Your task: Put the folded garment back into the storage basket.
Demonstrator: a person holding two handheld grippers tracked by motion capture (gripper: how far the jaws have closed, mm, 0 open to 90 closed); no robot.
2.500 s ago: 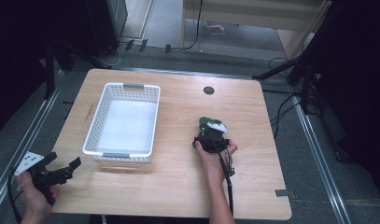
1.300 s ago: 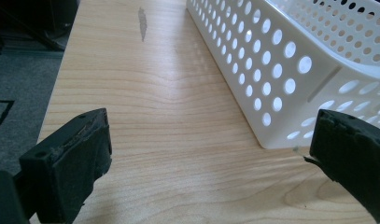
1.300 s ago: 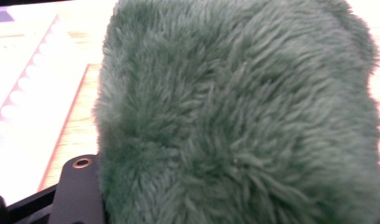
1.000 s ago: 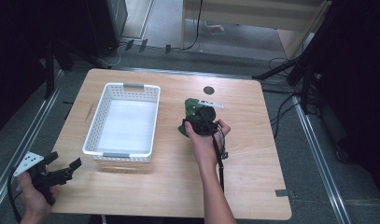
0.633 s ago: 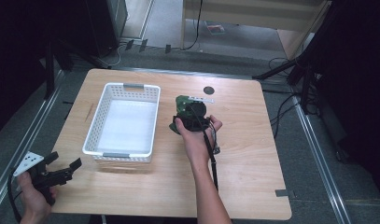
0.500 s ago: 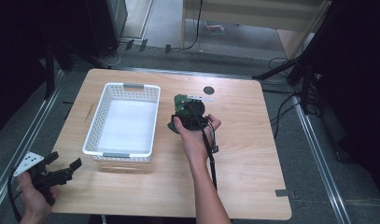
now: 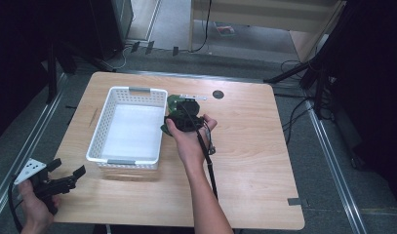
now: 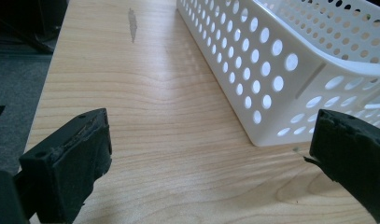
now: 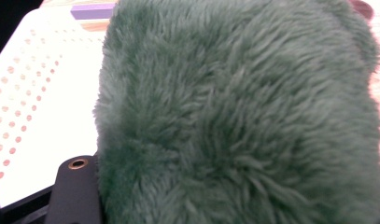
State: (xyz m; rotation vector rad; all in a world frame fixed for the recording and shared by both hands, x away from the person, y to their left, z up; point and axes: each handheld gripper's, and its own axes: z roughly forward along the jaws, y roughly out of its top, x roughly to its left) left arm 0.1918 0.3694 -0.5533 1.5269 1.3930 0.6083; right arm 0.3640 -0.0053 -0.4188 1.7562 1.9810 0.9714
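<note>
High view, from my remote seat: a wooden table carries a white perforated basket toward its left side; the right gripper, in the person's right hand, sits just beside the basket's right rim, its jaws clamped on a green plush toy held above the tabletop at the basket's far right corner; a black cable trails back along the forearm.

Right gripper view: the green plush toy sits up close between the jaws, fur pressed against the black jaw base at lower left; the basket's white holed floor lies beyond it at left.

Left gripper is held low at the table's near left corner in the person's left hand, well apart from the basket; I see its jaws spread wide with nothing between them.

Left gripper view: the two black pads stand far apart over bare wood; the basket's near corner shows ahead, between them and to the right; a small dark mark stains the table farther off.
</note>
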